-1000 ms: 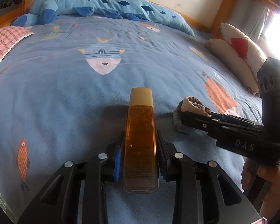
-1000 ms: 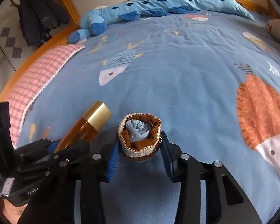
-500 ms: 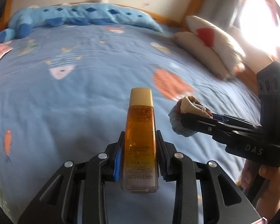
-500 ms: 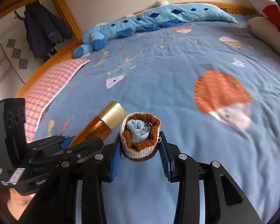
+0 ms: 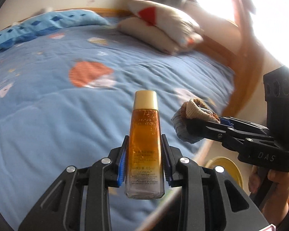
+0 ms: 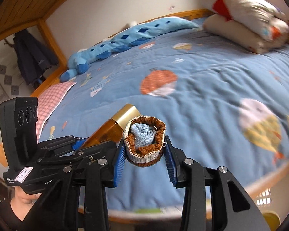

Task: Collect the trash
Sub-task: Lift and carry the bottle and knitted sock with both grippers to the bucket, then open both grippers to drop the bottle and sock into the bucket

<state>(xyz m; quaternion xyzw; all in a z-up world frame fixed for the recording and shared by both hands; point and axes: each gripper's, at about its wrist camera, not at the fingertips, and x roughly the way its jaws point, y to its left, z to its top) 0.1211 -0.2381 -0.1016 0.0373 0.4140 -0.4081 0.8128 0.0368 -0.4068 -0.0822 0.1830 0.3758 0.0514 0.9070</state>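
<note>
A glossy clear amber bottle (image 5: 144, 150) with a smooth gold cap sits in matt black plastic fingers (image 5: 123, 163), beside a ribbed knitted sock roll (image 6: 144, 142), above a soft matt quilt (image 5: 48, 115) and glossy wooden frame (image 5: 246, 73).

The pillows (image 5: 163, 28) and window (image 5: 250, 15) were smeared by motion blur, the window washed out white. Small print low on the bottle (image 5: 144, 144) was illegible. A yellow round object (image 5: 231, 170) lay partly hidden behind the left gripper (image 5: 144, 160). The sock roll's (image 6: 145, 141) underside was concealed between the right gripper's (image 6: 145, 160) pads.
</note>
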